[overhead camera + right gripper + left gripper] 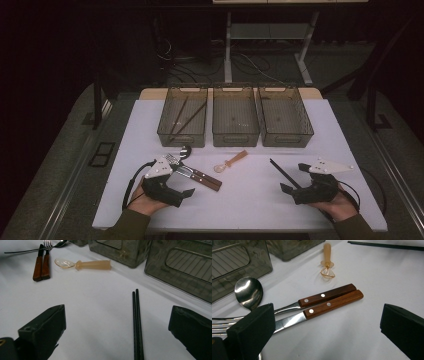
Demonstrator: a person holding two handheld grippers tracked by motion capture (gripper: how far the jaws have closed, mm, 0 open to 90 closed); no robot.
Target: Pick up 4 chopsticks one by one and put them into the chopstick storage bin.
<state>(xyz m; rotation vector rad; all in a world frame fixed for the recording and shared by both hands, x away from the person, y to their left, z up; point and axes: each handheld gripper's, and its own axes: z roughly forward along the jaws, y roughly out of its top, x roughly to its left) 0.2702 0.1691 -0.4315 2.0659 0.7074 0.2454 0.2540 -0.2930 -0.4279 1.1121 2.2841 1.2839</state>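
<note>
Chopsticks (137, 325), a black pair, lie between the right gripper's (117, 335) wide-open jaws; closing squarely across both should lift them together. Left gripper (322, 335) gapes empty beside wooden-handled cutlery (329, 301).

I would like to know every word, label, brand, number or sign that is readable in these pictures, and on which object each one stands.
None can be read.
The two brown wooden knife and fork handles carry plain metal rivets, no lettering.
The three smoky transparent plastic bins show no readable label.
The translucent orange plastic spoon, the pair of black chopsticks, the shiny steel spoon and the white table bear no visible marks.
</note>
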